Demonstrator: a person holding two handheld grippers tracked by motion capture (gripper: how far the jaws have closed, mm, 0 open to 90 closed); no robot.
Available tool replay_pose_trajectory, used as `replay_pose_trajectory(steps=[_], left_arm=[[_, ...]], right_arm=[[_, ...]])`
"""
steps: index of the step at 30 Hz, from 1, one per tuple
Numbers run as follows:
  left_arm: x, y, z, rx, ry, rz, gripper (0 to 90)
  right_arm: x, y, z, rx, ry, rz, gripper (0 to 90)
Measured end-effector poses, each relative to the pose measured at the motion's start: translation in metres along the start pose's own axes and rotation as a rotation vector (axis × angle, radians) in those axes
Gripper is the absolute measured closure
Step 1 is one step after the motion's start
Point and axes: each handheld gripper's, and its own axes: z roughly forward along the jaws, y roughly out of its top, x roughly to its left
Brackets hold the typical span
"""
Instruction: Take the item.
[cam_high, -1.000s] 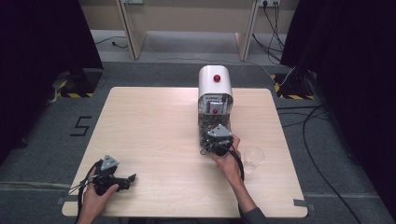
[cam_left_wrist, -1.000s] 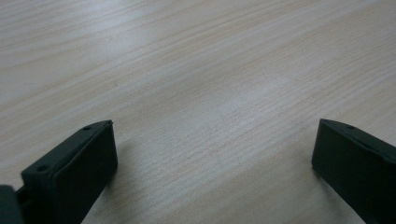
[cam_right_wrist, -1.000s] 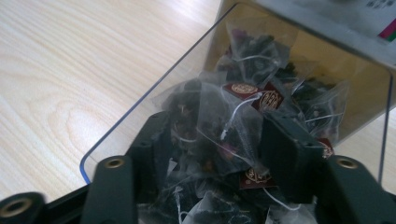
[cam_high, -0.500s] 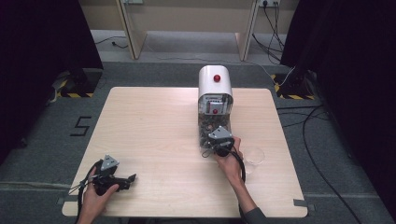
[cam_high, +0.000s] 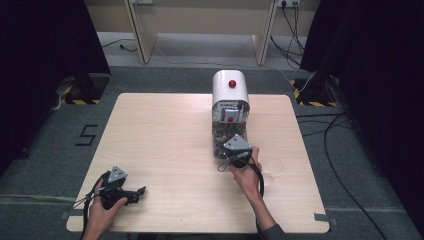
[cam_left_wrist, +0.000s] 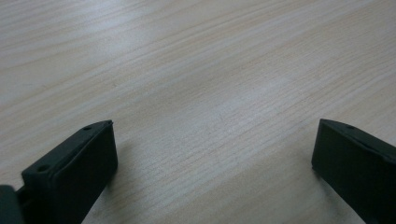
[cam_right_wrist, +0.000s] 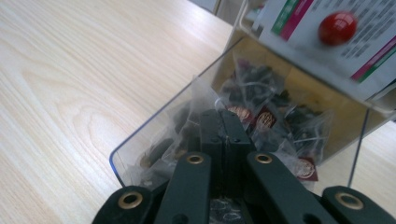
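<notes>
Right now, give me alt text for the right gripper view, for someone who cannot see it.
The right hand-held gripper, jaws together, reaches into the clear tray of a dispenser piled with tea bags; whether it has pinched a bag cannot be told. A red knob sits above on the labelled front, with the wooden table to the left.

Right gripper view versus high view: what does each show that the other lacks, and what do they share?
Right gripper view: clear pyramid tea bags with dark leaves and red tags, lying in a clear plastic tray. The right gripper is among them, and its black jaws have just been closing and now meet. Whether they pinch a bag I cannot tell.
High view: the left gripper resting near the table's front left corner, and a clear round dish beside the right gripper.
Both: the light wooden table and the white dispenser with its red knob.
</notes>
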Motion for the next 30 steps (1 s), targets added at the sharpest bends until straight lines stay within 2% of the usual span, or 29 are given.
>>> replay_pose_trajectory(steps=[9,17,23,30], left_arm=[[0.0,0.0,0.0,0.0,0.0,0.0,0.0],[0.0,0.0,0.0,0.0,0.0,0.0,0.0],[0.0,0.0,0.0,0.0,0.0,0.0,0.0],[0.0,0.0,0.0,-0.001,0.0,0.0,0.0]], right_arm=[[0.0,0.008,-0.013,-0.05,-0.002,0.002,90.0],[-0.006,0.016,-0.03,-0.102,-0.01,0.009,90.0],[-0.014,0.021,-0.048,-0.148,-0.021,0.019,90.0],[-0.025,0.018,-0.059,-0.167,-0.038,0.041,90.0]])
